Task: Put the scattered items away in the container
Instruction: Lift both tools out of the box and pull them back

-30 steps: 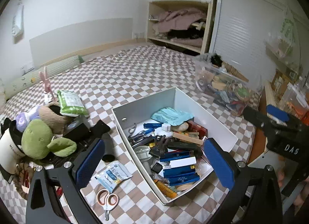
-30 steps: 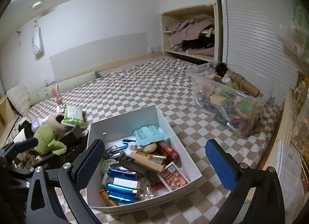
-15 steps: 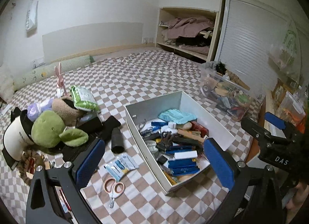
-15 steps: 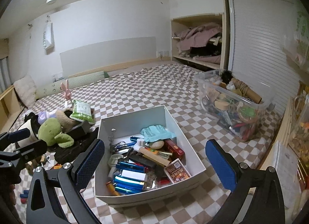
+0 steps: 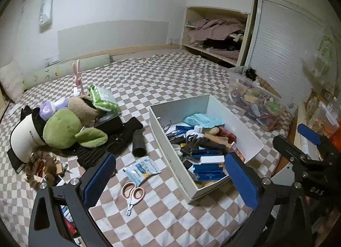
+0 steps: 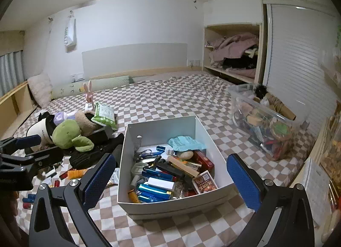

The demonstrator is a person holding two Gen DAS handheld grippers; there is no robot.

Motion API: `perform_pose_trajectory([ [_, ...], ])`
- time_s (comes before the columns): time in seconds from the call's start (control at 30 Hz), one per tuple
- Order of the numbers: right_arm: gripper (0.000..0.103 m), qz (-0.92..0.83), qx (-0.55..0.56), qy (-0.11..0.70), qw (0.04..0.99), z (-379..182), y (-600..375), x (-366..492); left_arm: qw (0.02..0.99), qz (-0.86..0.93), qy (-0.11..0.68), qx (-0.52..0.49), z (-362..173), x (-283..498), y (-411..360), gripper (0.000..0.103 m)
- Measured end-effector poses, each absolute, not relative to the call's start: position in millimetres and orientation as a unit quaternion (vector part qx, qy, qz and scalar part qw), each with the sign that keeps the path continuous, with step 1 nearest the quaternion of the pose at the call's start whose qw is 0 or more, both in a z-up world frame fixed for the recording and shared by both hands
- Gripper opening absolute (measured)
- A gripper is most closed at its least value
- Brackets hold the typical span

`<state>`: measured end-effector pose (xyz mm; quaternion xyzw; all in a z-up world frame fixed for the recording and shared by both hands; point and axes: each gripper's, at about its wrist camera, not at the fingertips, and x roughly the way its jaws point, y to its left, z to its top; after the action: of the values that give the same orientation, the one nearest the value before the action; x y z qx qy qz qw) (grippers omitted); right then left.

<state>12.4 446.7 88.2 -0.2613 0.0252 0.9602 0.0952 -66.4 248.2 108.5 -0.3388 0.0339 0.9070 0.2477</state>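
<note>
A white open box (image 5: 181,108) sits on the checked bedcover, packed with pens, scissors, small cartons and a teal cloth. Left of it lie pink-handled scissors (image 5: 132,192), a white and blue packet (image 5: 141,170) and a black tube (image 5: 138,142). Further left is a heap with a green plush (image 5: 66,129) and a green wipes pack (image 5: 102,97). My left gripper (image 5: 170,177) hangs open above the box's near left corner. The right gripper (image 6: 170,179) is open too, hovering over the near side of the box (image 6: 162,129). Neither holds anything.
A clear plastic bin (image 6: 266,123) full of odds and ends stands right of the box. An orange tube (image 6: 74,173) and small red and blue pieces (image 6: 29,200) lie near the left gripper (image 6: 34,146). Wooden shelving runs along the right edge.
Both grippers have drawn back and up from the box, so it looks smaller and more of the bed shows. Their jaws stayed open and nothing was picked up.
</note>
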Motion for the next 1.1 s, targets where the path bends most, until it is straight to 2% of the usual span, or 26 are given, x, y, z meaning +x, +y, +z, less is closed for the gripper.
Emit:
perform_pose_trajectory([
  [1.1,0.103,0.955,-0.291,0.005,0.065,72,423,23,0.212,0.918,0.078,-0.327,95,-39,234,0.103],
])
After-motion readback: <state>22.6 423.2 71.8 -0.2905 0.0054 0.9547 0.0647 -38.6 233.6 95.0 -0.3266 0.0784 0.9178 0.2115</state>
